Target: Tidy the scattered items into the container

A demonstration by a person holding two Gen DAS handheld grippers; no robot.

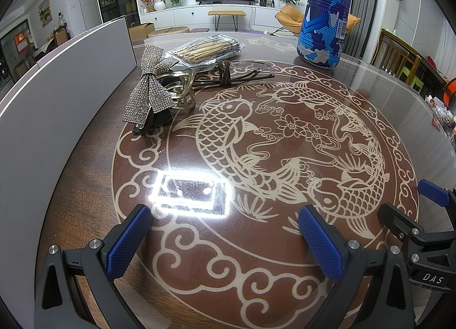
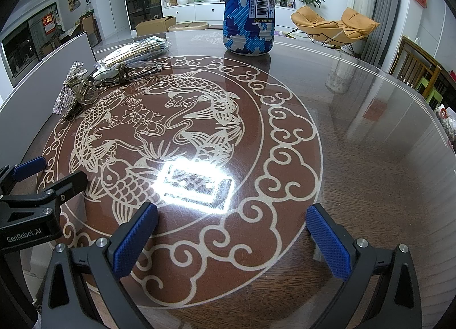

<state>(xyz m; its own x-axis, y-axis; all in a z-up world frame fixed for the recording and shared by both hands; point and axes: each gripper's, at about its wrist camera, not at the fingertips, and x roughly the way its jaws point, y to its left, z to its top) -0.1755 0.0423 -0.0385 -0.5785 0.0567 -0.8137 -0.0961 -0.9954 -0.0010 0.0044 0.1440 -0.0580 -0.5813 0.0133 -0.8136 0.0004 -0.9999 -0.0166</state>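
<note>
The left gripper point(image 1: 222, 220) hangs spread wide and empty over the fish-patterned table point(image 1: 285, 286), and the right gripper point(image 2: 232, 220), just beside it, is likewise released with nothing between its blue pads. Beyond them, at the table's far left, the rhinestone bow clip point(image 1: 146, 88) lies touching the clear-framed glasses point(image 1: 182, 81), with the bagged chopsticks point(image 1: 205, 46) just behind. The white container wall point(image 1: 57, 86) stands beside the clip; the blue bottle point(image 1: 326, 12) stands well apart.

Left gripper point(image 1: 225, 232) hovers over the table point(image 1: 256, 272), jaws spread wide — rhinestone bow clip point(image 1: 149, 86) touches the glasses point(image 1: 182, 83) beside the white container point(image 1: 57, 95).
</note>
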